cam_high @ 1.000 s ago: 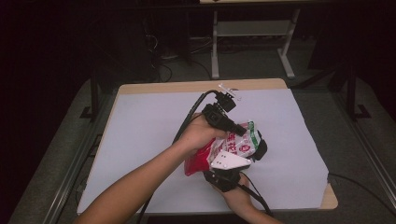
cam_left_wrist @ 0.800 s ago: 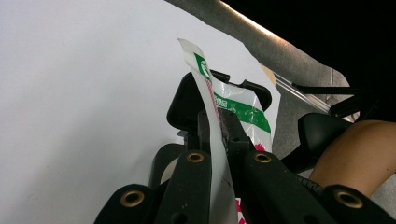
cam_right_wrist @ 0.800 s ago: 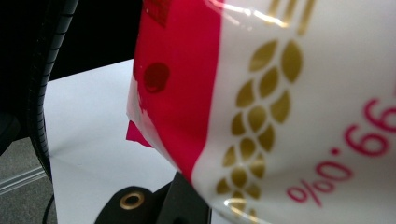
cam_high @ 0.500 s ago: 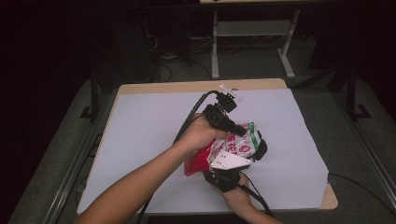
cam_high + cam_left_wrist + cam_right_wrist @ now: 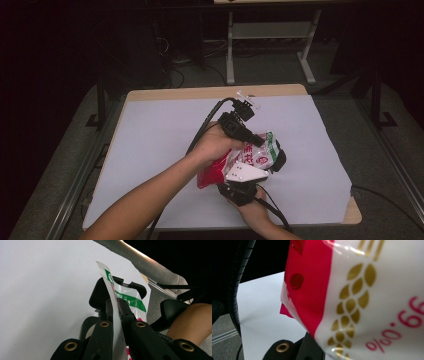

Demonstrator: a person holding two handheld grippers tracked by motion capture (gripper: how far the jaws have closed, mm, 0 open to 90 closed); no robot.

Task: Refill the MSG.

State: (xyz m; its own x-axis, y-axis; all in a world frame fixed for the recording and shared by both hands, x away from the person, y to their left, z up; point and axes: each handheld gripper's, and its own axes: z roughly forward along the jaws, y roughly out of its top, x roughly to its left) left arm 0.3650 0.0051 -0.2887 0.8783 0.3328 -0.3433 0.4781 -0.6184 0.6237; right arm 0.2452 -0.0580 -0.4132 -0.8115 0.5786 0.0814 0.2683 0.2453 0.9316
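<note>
Holding the red-and-white packet [image 5: 235,162] up off the white table cover [image 5: 150,145], we have the left gripper [image 5: 115,308] clamped on its thin green-striped top edge, which runs straight between those jaws. Our right gripper [image 5: 245,185] sits just below and behind the packet; its jaws are closed, seemingly on the lower red part pressed against its camera. To open it cleanly, we judge both pinches should stay close together and pull apart steadily, without twisting

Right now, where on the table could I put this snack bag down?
The white sheet is bare left of the left tool, and along the far edge. The right side is bare too. The crowding is mid-table, where both tools grip the bag.
</note>
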